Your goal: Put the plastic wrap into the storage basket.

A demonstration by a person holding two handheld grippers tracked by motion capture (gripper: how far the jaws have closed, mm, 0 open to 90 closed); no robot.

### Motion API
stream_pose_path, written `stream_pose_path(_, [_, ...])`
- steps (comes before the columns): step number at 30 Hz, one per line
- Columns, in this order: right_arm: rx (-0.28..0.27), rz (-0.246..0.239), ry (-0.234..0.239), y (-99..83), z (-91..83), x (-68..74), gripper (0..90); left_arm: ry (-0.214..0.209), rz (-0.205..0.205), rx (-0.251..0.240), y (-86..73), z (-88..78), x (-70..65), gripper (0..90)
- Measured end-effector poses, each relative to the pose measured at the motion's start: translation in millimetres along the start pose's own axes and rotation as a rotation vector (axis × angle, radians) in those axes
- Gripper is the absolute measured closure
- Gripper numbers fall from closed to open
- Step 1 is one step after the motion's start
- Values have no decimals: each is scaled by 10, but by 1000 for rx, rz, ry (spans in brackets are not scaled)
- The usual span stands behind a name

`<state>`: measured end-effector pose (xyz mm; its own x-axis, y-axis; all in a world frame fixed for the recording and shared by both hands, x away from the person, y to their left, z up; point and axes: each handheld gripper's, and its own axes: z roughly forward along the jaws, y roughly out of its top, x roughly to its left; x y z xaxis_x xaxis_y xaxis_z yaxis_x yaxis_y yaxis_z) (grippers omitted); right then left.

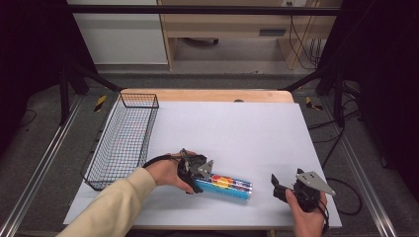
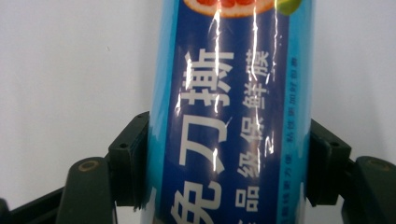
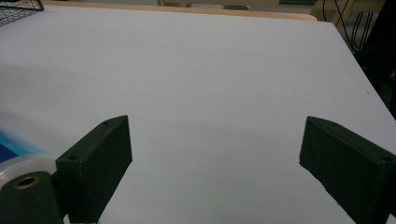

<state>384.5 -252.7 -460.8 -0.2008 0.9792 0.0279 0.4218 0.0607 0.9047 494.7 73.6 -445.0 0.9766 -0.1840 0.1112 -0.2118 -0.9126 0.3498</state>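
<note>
A blue roll of cling film with a fruit picture and white Chinese lettering lies on its side on the white table sheet, near the front. My left gripper is shut on its left end. In the left gripper view the roll runs up between the two black jaws, which press on both of its sides. My right gripper rests to the right of the roll, apart from it. Its jaws stand wide open with nothing between them. A corner of the roll shows at that view's lower left.
A black wire basket stands along the table's left side, and its corner appears at the top left of the right gripper view. The table's wooden far edge lies beyond the white sheet. Dark stands flank the table.
</note>
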Motion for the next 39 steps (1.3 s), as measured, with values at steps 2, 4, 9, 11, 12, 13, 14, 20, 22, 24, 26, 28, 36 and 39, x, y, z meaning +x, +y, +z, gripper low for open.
stream_pose_path(2, [0, 0, 0, 0, 0, 0, 96, 3, -3, 2, 7, -10, -3, 309])
stream_pose_path(4, [1, -1, 0, 0, 0, 1, 96, 9, -8, 8, 16, -22, -12, 310])
stream_pose_path(9, [-1, 0, -4, 0, -1, -2, 96, 22, -25, -24, 15, -75, -26, 312])
stream_pose_path(11, [-1, 1, -3, 0, -2, -5, 97, 23, -27, -29, 17, -87, -27, 313])
stream_pose_path(12, [-2, 1, -5, 1, -4, -7, 97, 31, -34, -48, 25, -134, -30, 313])
stream_pose_path(13, [-3, 2, -5, 0, -5, -8, 97, 36, -36, -54, 28, -153, -33, 313])
stream_pose_path(14, [-3, 2, -5, 0, -5, -8, 97, 36, -36, -54, 28, -153, -33, 314])
stream_pose_path(20, [-6, 9, -14, 2, -19, -22, 98, 83, -67, -115, 24, -383, -81, 315])
stream_pose_path(22, [-8, 7, -17, 1, -19, -21, 99, 96, -79, -130, 21, -450, -104, 316])
stream_pose_path(24, [-7, 5, -16, 2, -20, -18, 98, 104, -83, -141, 16, -514, -128, 315])
stream_pose_path(26, [-7, 4, -19, 2, -18, -16, 98, 123, -91, -143, 11, -572, -153, 316])
stream_pose_path(28, [-4, -3, -26, 4, -17, -6, 99, 140, -96, -147, 2, -617, -174, 316])
stream_pose_path(36, [-1, -9, -42, 17, -16, 14, 94, 221, -177, -225, -66, -907, -232, 318])
stream_pose_path(39, [1, -1, -52, 15, -12, 5, 87, 248, -205, -244, -103, -1048, -243, 318])
